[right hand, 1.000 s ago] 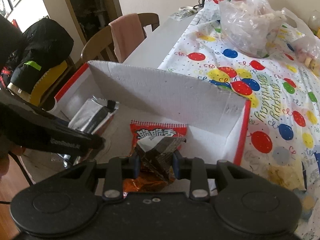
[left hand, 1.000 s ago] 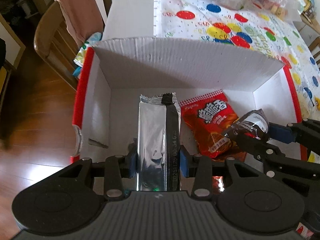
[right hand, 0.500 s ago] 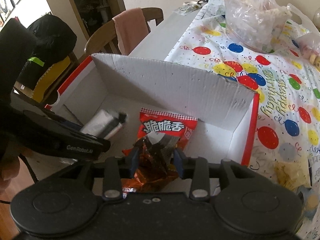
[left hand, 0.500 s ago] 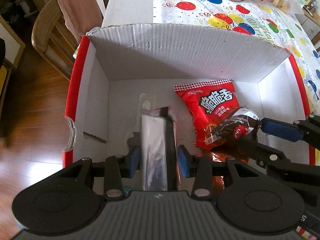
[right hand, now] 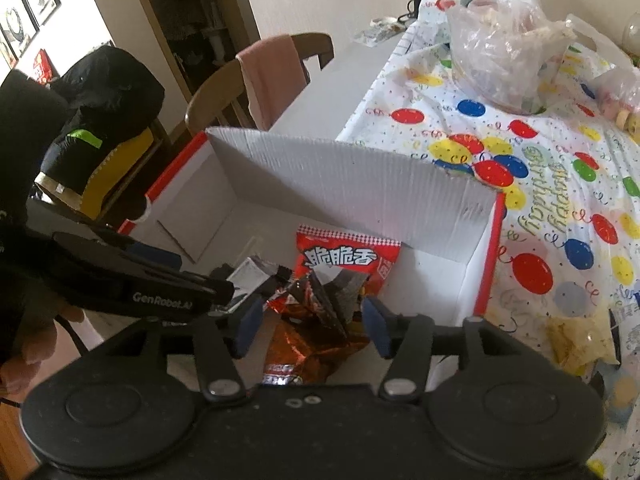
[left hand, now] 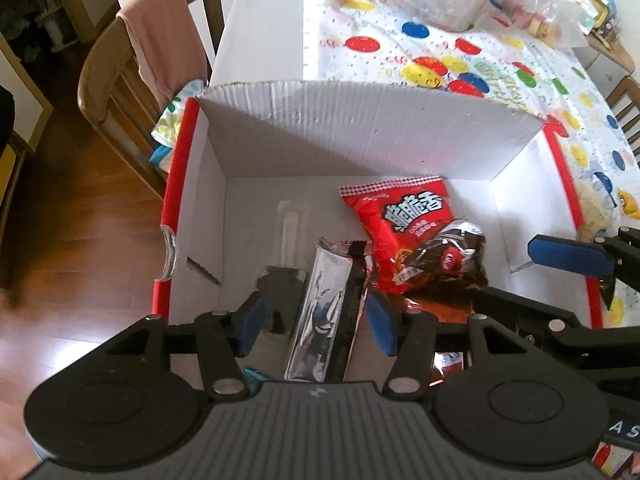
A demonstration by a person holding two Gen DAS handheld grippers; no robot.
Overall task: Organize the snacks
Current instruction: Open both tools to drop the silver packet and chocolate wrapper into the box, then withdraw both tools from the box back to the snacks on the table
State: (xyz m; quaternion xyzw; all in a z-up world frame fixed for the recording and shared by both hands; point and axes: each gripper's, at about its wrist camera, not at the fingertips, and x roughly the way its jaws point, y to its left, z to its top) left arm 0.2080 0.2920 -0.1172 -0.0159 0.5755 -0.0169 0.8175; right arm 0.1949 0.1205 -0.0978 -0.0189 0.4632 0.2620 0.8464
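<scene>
Nearest the left camera, the left tool (left hand: 316, 314) points steeply down into a white cardboard box (left hand: 360, 140) with red edges; its blue pads have just been opening and stand apart from a long silver snack packet (left hand: 326, 312) that lies between them on the box floor, touched by neither. Just to the right, a dark brown wrapper (left hand: 452, 260) rests on top of a red snack bag (left hand: 404, 220) with white lettering. From the right camera, the right tool (right hand: 310, 320) angles down over this same pile; its pads have also just been opening and sit either side of the dark brown wrapper (right hand: 332, 300) without pressing it. The left tool's black body crosses the left of that view, hiding part of the silver packet, with a hand (right hand: 28, 344) at the frame edge. The box's tall far wall blocks the view of what lies directly behind it. Beyond the box, the surface (right hand: 328, 92) carries a balloon-print cloth (right hand: 560, 184) with clear plastic bags (right hand: 504, 52) on it. A wooden chair (left hand: 116, 76) draped with a pink cloth (left hand: 164, 48) stands to the left, over a wooden floor (left hand: 80, 240).
</scene>
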